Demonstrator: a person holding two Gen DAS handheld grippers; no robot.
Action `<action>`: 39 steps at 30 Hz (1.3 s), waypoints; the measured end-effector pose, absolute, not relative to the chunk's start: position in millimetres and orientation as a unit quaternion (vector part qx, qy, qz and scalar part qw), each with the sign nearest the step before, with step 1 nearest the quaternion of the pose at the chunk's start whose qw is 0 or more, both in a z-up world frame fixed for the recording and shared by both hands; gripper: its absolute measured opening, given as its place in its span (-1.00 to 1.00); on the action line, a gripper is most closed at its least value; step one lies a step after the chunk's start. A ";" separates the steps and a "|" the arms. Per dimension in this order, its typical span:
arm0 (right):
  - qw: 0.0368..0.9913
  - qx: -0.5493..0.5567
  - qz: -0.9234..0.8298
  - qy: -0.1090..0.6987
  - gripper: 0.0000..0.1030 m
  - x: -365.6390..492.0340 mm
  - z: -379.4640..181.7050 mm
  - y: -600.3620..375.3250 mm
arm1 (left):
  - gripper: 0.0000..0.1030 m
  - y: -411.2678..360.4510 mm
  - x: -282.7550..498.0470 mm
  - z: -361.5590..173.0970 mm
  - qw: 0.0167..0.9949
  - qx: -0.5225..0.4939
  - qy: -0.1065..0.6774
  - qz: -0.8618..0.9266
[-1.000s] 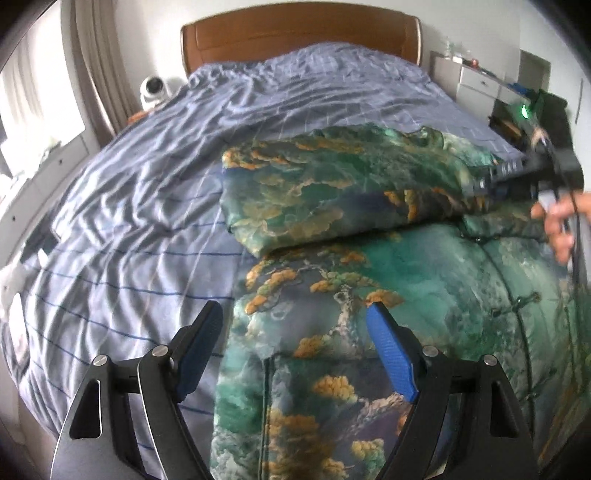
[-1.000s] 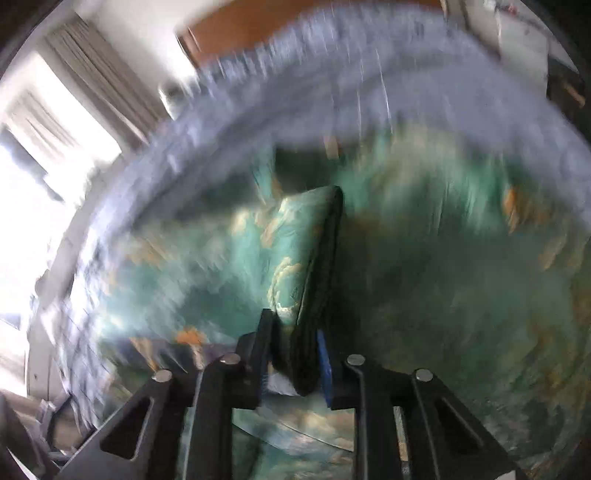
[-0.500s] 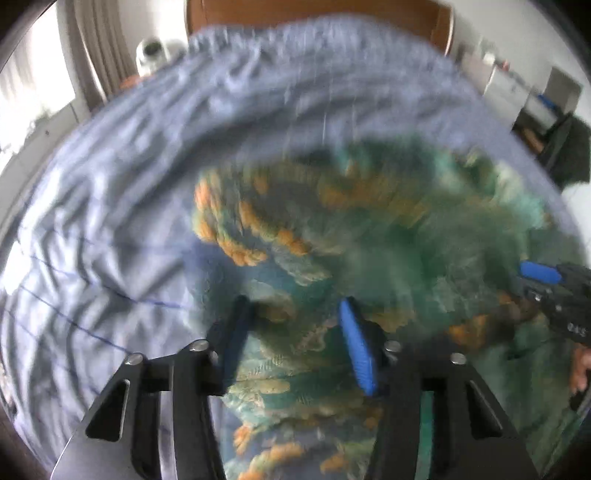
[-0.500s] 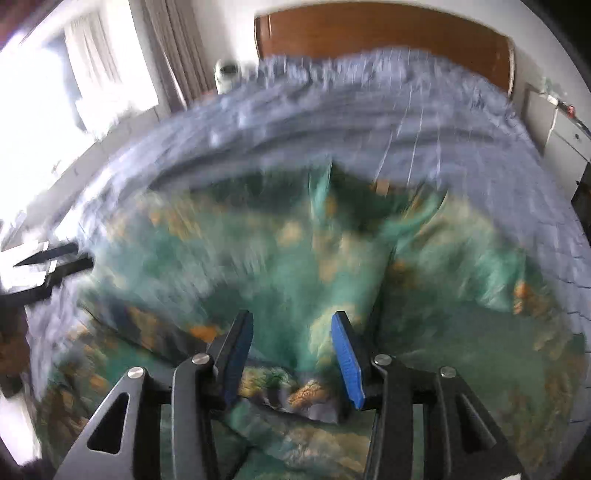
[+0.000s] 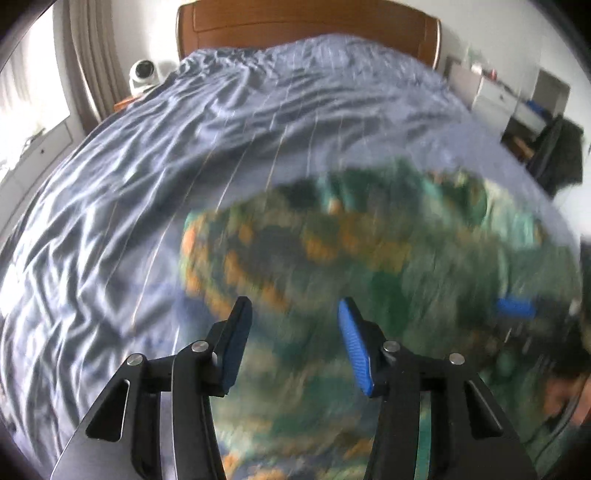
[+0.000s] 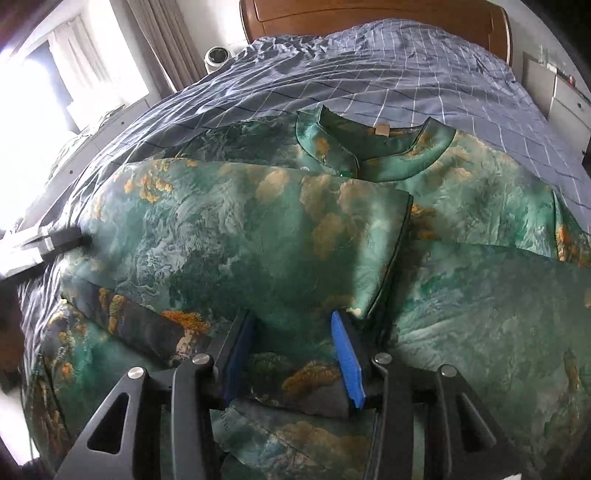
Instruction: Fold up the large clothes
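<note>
A green garment [image 6: 258,229] with a gold landscape print lies on the blue checked bed cover [image 6: 388,74], collar [image 6: 369,147] toward the headboard. One sleeve is folded across its chest, its cuff edge [image 6: 391,258] near the middle. My right gripper [image 6: 291,325] stands open low over that sleeve's end, fabric lying between the fingers but not pinched. In the left wrist view the picture is blurred. My left gripper [image 5: 291,314] hangs open over the garment [image 5: 369,266] near its left edge. The right gripper's blue pad [image 5: 515,308] shows at the far right.
A wooden headboard [image 5: 306,26] closes the far end of the bed. A white camera [image 5: 144,74], curtains and a bright window stand at the left. White drawers [image 5: 491,96] and dark clothing [image 5: 561,147] are at the right. A hand [image 5: 561,398] shows blurred at lower right.
My right gripper has let go of the sleeve cuff, which now lies flat across the chest. My left gripper has narrowed its jaws and travelled up the garment toward the folded sleeve.
</note>
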State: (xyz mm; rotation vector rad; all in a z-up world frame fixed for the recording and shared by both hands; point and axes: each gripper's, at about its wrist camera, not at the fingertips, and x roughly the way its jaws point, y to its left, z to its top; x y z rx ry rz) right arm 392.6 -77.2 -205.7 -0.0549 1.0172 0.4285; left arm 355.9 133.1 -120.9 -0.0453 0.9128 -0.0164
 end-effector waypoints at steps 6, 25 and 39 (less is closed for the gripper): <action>0.851 -0.027 0.204 0.483 -0.13 392.3 -205.8 -76.8 | 0.04 146.1 436.3 -168.1 0.867 -0.050 0.494 0.028; 0.856 -0.041 0.195 0.476 -0.13 390.1 -209.4 -73.5 | 0.05 148.1 337.2 -172.2 0.880 -0.037 0.472 -0.030; 0.854 -0.063 0.182 0.484 -0.13 388.9 -207.8 -67.5 | 0.10 144.5 289.5 -173.8 0.871 -0.026 0.491 -0.024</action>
